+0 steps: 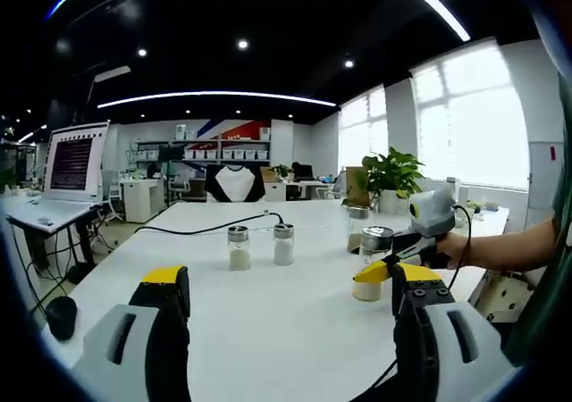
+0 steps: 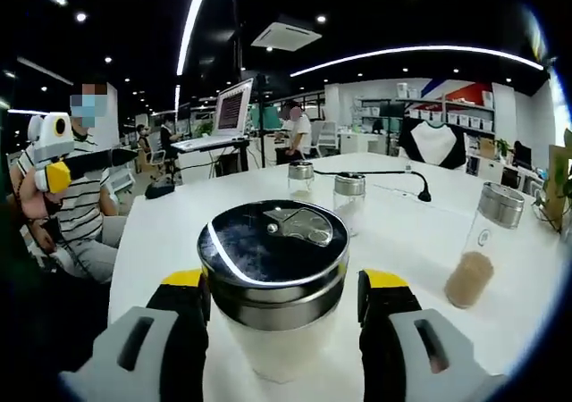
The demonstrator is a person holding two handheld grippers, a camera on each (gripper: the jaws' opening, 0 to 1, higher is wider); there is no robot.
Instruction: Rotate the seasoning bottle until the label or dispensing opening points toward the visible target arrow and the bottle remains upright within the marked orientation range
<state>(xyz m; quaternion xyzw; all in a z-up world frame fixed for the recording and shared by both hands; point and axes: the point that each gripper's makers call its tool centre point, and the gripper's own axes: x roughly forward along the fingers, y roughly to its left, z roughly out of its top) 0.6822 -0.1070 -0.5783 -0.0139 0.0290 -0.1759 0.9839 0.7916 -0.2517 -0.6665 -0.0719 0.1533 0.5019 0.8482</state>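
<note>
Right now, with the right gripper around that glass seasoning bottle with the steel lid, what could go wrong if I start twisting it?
1. The glass seasoning bottle with the steel lid sits between the right gripper jaws; a loose hold could let it slip or tip.
2. A tall glass bottle of brown powder stands close by and could be knocked over.
3. No target arrow is visible on the white table, so the aim is uncertain.

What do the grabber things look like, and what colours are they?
Each gripper has two chunky jaws: light grey shells with slots, black inner faces and yellow tips. That goes for the left gripper and the right gripper. A thin black cable trails from the right one.
</note>
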